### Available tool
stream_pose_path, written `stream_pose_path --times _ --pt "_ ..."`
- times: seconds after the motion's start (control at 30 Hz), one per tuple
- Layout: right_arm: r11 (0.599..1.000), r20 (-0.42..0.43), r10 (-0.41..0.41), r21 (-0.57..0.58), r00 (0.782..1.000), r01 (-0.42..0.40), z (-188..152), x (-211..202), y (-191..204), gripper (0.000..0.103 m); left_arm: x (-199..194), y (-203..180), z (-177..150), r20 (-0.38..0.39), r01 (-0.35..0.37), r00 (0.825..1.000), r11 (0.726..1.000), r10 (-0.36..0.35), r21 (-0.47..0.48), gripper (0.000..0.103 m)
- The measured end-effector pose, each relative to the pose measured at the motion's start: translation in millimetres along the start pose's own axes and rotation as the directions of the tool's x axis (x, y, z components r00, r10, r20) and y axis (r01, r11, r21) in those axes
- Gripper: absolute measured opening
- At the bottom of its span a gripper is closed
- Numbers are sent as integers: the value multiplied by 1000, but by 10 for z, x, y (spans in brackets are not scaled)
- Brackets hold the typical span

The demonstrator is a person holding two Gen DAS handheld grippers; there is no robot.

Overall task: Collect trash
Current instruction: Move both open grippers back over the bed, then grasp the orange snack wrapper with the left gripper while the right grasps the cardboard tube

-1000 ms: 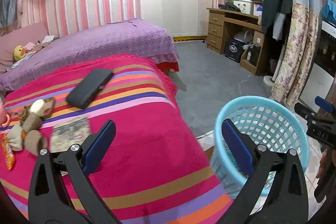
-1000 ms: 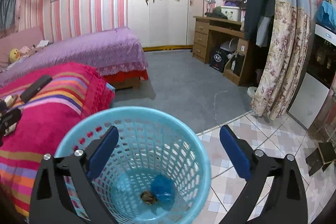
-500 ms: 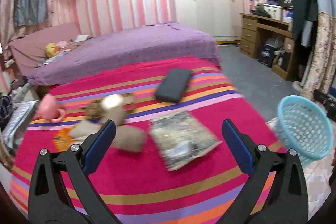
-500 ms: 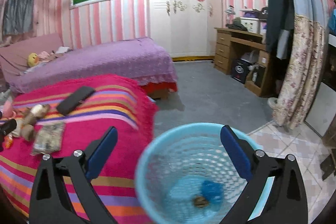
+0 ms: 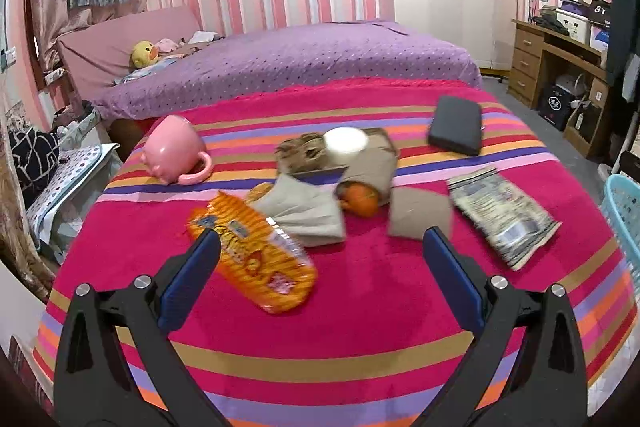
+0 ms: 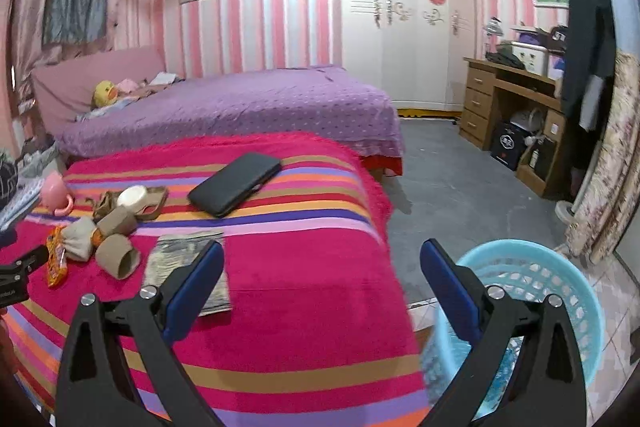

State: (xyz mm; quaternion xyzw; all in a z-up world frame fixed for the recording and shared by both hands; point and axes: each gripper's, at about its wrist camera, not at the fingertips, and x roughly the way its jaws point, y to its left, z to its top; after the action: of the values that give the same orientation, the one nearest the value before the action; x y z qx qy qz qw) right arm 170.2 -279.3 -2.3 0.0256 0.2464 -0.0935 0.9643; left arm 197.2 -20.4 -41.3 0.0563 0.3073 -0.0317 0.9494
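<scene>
- On the striped red blanket [image 5: 360,291] the trash lies scattered: an orange snack wrapper [image 5: 252,251] nearest the left gripper [image 5: 320,267], a grey printed packet [image 5: 502,213] off to its right, and between them some cardboard tubes [image 5: 420,213] and a crumpled beige bag [image 5: 308,215].
- Against the tubes sits an orange fruit [image 5: 360,201], touching the beige bag; behind it a white lid [image 5: 345,140] rests on brown paper scraps [image 5: 298,151].
- Left gripper: fingers spread wide, nothing between them, hovering over the blanket with the left blue pad [image 5: 190,279] just beside the wrapper's near end.
- Right gripper [image 6: 322,287]: fingers equally wide apart and holding nothing; its left pad [image 6: 194,287] overlaps the grey packet [image 6: 188,255] in that view, its right pad [image 6: 450,291] is in front of the basket rim.
- Beside the bed's corner, on the floor, stands the light blue plastic basket [image 6: 560,291]; its contents are too blurred to make out.
- Farther back on the blanket lie a tipped pink mug [image 5: 176,151] and a dark flat case [image 5: 456,125], well apart from each other.
- Behind that is a second bed with a purple cover [image 5: 304,63] and a yellow duck toy [image 5: 144,53] by the pillow.
- A wooden desk [image 6: 508,99] and white wardrobe [image 6: 400,27] stand along the far walls.
</scene>
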Motion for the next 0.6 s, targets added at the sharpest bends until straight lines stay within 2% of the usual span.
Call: stream_pose_path --times 0.1,0.27,0.43,0.6 --pt "999 -7 5 -38 1000 -5 -1 62 146 96 75 132 -42 -21 26 999 999 -26 -29 98" --pt "997 -19 2 -80 1000 -4 -36 118 324 98 143 251 -110 -29 -26 999 999 26 -25 98" --pt "993 -16 -33 -118 999 30 -82 166 403 98 306 366 -191 -86 -10 996 997 3 -79 98" --pt "991 -25 -56 -126 998 52 -76 205 417 98 461 482 -267 -133 -32 991 994 18 -102 98"
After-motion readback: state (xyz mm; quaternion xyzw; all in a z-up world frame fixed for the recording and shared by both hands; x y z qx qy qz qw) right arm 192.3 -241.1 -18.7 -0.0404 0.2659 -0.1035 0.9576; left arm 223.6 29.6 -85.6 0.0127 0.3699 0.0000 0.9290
